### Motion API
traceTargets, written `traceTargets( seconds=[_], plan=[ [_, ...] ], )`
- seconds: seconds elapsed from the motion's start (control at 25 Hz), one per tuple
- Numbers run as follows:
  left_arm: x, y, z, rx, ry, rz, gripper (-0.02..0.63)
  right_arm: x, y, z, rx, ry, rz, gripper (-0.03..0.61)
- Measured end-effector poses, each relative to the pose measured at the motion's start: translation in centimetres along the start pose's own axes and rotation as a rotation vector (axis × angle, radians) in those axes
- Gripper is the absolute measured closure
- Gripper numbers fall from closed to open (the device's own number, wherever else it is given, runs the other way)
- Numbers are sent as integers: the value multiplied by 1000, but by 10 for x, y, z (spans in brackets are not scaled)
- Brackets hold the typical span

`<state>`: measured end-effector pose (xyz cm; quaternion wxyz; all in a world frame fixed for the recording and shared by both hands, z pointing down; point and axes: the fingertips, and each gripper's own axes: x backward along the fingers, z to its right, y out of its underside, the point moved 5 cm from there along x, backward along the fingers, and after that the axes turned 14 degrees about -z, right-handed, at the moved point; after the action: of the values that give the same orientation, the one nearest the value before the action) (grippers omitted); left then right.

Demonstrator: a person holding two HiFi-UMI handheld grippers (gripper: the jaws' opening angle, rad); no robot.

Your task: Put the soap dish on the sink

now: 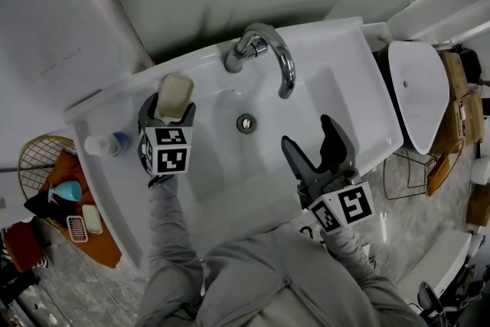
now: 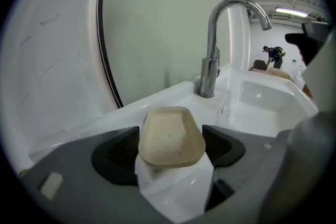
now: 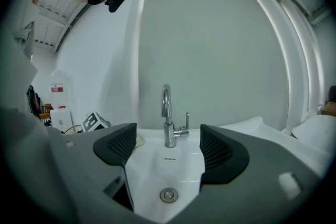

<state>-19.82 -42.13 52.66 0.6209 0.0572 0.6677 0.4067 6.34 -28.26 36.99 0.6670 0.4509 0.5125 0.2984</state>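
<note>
beige speckled soap dish (image 2: 169,140) pinched by left gripper (image 2: 170,134) jaws, right gripper (image 3: 164,150) jaws spread.

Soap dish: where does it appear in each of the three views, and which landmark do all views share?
Head view: soap dish at upper left, in the left gripper.
Left gripper view: low centre, between the jaws.
Right gripper view: a beige sliver beside the left-hand jaw.
Shared landmark: the chrome faucet.
</note>
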Motion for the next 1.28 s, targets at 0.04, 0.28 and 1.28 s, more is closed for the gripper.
traceTargets(
  seconds=[0.04, 0.28, 1.28],
  plan=[
    [-1, 0, -1, 0, 3, -1, 187, -1, 0, 0, 0, 1, -1, 201],
    [-9, 3, -2, -16, 31, -10, 187, -5, 1, 0, -3, 2, -12, 201],
    [31, -9, 7, -29, -5, 75, 187, 4, -1, -10, 0, -62, 21, 201]
  ],
)
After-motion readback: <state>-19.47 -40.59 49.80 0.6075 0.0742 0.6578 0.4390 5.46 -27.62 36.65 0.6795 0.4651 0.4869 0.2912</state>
